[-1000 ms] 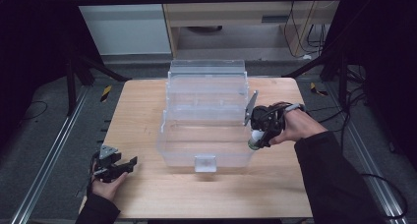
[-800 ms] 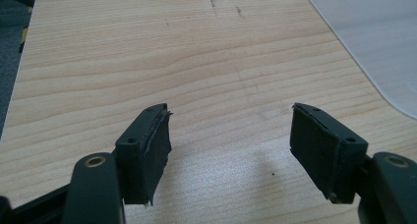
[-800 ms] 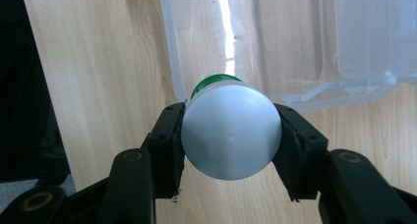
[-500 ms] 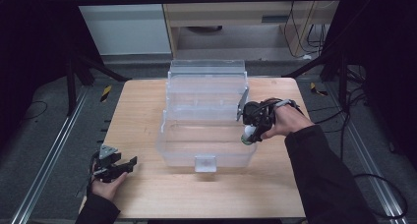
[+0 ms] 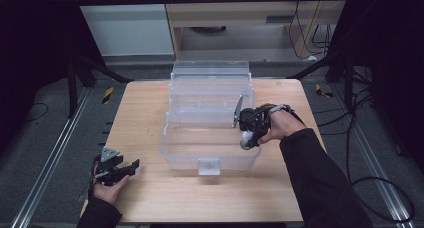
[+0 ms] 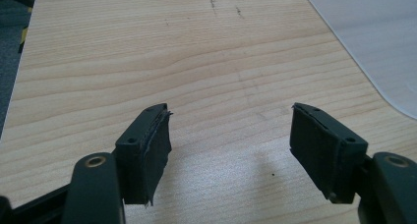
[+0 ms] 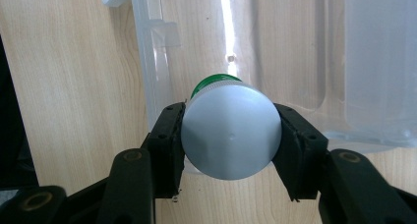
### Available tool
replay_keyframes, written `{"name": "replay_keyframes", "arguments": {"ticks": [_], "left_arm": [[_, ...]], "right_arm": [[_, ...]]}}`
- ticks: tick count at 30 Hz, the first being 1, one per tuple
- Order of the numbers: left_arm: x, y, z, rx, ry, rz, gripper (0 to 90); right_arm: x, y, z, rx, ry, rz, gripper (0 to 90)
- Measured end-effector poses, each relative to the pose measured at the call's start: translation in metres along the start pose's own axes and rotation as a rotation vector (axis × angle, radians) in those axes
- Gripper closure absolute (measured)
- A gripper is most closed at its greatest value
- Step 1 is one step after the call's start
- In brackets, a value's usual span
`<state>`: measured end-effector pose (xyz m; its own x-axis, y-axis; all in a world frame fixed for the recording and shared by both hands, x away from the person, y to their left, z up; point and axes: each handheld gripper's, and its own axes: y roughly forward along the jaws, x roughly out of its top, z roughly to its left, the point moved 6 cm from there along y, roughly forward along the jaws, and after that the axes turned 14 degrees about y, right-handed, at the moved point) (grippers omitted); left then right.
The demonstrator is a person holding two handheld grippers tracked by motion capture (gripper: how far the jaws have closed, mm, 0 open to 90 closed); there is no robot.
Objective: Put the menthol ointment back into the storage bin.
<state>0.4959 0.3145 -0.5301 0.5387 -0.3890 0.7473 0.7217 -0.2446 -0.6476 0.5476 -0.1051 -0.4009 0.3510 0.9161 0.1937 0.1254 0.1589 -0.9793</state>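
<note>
Dark room, grey floor, metal rails flanking table, cabinet and cables behind. Wooden table (image 5: 145,113), light grain, faint scratches. Clear plastic bin (image 5: 210,148) at table centre, stepped compartments, small tab on near wall. Right gripper (image 5: 248,138) over bin's right near corner, jaws clamped on bottle (image 5: 246,140). Left gripper (image 5: 117,169) low at table's near left corner, jaws wide, nothing between. Right gripper view: bottle's grey round base (image 7: 231,135), green cap beyond, pointing into bin. Left gripper view: bare wood, bin's corner (image 6: 373,37).
</note>
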Motion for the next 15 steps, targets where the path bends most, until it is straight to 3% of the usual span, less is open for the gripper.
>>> {"name": "replay_keyframes", "arguments": {"ticks": [15], "left_arm": [[0.000,0.001,0.000,0.001,-0.004,-0.003,30.9]], "right_arm": [[-0.006,0.019,-0.003,0.018,0.008,0.028,50.1]]}}
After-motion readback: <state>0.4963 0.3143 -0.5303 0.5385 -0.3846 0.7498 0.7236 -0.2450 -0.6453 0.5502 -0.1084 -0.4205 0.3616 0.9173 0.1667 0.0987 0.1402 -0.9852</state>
